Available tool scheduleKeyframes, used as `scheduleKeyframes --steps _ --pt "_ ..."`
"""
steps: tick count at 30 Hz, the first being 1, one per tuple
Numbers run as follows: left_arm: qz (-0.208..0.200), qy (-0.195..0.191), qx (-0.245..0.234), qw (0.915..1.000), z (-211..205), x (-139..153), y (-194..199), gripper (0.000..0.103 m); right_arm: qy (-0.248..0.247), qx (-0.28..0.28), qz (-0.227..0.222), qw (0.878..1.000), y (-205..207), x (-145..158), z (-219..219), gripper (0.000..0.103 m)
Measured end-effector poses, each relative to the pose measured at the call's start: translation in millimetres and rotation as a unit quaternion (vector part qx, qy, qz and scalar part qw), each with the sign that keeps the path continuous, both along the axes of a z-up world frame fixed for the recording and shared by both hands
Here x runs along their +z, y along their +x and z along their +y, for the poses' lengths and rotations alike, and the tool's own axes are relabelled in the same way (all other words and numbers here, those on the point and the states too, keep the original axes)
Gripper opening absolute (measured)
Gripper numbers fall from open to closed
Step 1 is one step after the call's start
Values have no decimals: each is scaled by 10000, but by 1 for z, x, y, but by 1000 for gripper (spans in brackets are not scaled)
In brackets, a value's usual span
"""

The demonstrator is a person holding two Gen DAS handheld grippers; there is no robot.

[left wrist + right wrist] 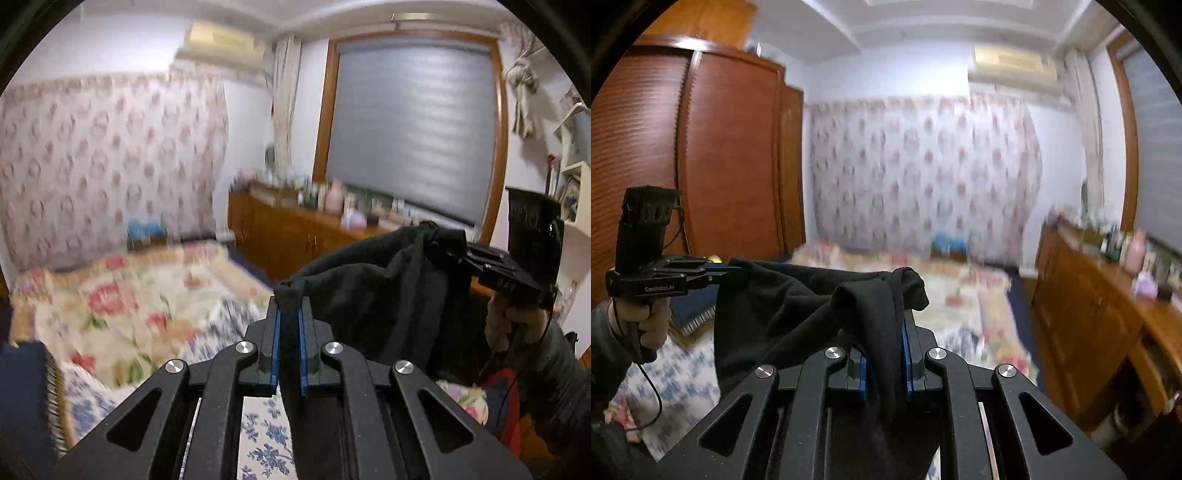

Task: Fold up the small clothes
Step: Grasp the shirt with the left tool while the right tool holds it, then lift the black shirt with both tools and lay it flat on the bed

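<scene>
Item: black garment [373, 280], small, soft, held aloft between two grippers. Left gripper [290, 314] had its blue pads pinched on one bunched corner; right gripper [886, 314] was likewise clamped on the opposite corner, cloth bulging over its tips. The garment's long axis ran from one gripper across to the other, sagging slightly between, its body hanging below both. Neither hand was nearer; each held an end. Beneath and ahead lay the floral bedspread [122, 295], the probable laying surface. A wooden dresser [1086, 306] stood off to the right, nothing obstructing the drop.
</scene>
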State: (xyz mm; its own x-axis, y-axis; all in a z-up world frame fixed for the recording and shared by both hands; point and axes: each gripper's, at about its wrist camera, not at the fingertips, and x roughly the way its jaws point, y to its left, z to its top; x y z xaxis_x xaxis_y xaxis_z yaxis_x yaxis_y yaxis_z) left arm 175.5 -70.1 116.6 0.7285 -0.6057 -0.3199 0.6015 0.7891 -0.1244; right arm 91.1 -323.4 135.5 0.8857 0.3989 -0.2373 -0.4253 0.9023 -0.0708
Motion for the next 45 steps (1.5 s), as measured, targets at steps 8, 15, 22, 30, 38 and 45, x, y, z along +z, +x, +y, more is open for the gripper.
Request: scheduleKeyframes --steps 8,15,22,30,38,45 --pt "-994 -217 235 9945 43 60 -98 9 43 259 -927 9953 -98 54 27 13" --pt "-1190 -250 359 9919 78 80 -125 9 -32 686 -1182 9906 -136 77 45 13" --pt "-493 118 810 9954 93 25 -68 9 -347 789 -541 9948 -64 50 29 14" --pt "1009 851 1348 9820 100 -96 42 35 -1157 -114 1601 9802 108 -71 51 31" --pt "1307 1063 1171 9787 106 -134 2 63 -1018 -78 2125 9718 97 -110 24 47" --pt "1694 1288 1069 9712 97 -177 -49 63 -904 133 2251 9700 48 -131 47 47"
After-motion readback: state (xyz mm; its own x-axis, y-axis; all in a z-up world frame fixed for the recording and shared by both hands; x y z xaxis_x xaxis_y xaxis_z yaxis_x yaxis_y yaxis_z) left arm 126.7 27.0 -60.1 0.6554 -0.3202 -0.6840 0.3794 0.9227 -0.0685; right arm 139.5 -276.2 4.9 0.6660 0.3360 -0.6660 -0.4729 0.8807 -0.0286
